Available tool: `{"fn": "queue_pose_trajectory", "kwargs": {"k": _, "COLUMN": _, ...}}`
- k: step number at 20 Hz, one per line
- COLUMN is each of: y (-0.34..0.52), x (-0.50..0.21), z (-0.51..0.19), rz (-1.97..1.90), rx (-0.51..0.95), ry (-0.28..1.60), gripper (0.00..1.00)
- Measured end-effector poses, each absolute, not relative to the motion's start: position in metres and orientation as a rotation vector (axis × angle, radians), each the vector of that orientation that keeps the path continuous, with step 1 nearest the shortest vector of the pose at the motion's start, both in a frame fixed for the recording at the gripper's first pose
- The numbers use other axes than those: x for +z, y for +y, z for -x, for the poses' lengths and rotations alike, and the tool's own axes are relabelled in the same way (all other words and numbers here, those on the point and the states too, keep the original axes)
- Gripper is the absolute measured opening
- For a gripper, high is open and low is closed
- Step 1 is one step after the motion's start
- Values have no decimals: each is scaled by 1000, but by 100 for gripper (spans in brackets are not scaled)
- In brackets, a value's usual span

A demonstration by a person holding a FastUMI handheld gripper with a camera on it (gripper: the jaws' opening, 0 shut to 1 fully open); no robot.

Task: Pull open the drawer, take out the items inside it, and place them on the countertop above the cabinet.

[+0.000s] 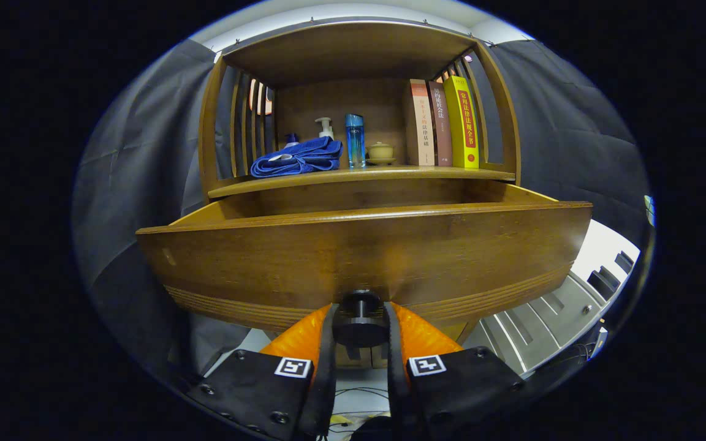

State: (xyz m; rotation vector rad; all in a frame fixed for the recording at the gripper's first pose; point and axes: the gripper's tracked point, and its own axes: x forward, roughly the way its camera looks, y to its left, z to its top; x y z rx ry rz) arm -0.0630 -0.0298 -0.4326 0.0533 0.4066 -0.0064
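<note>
1. Brown wood makes up the cabinet's wide drawer (pixel 365 251), which stands pulled out toward the camera, its inside hidden behind the front panel.
2. The orange-fingered gripper (pixel 360 327) is clamped on the round black drawer knob (pixel 360 318), one finger on each side.
3. On the wooden countertop (pixel 359 174) above lie a folded blue towel (pixel 296 158), a white pump bottle (pixel 325 127), a blue glass bottle (pixel 355 139), a small lidded cup (pixel 380 152) and three upright books (pixel 445 122).
</note>
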Motion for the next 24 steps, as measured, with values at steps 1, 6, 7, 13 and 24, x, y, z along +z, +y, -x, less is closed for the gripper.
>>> {"fn": "queue_pose_trajectory", "kwargs": {"k": 1, "y": -30, "x": -432, "z": 66, "rz": -49, "rx": -7, "ry": 407, "gripper": 45}}
{"fn": "queue_pose_trajectory", "kwargs": {"k": 6, "y": -30, "x": -432, "z": 70, "rz": -61, "rx": -4, "ry": 403, "gripper": 44}}
{"fn": "queue_pose_trajectory", "kwargs": {"k": 7, "y": -32, "x": -434, "z": 72, "rz": -69, "rx": -18, "ry": 425, "gripper": 49}}
{"fn": "queue_pose_trajectory", "kwargs": {"k": 13, "y": -53, "x": -373, "z": 78, "rz": -122, "rx": -62, "ry": 384, "gripper": 99}}
{"fn": "queue_pose_trajectory", "kwargs": {"k": 24, "y": -63, "x": -272, "z": 31, "rz": -98, "rx": -44, "ry": 367, "gripper": 99}}
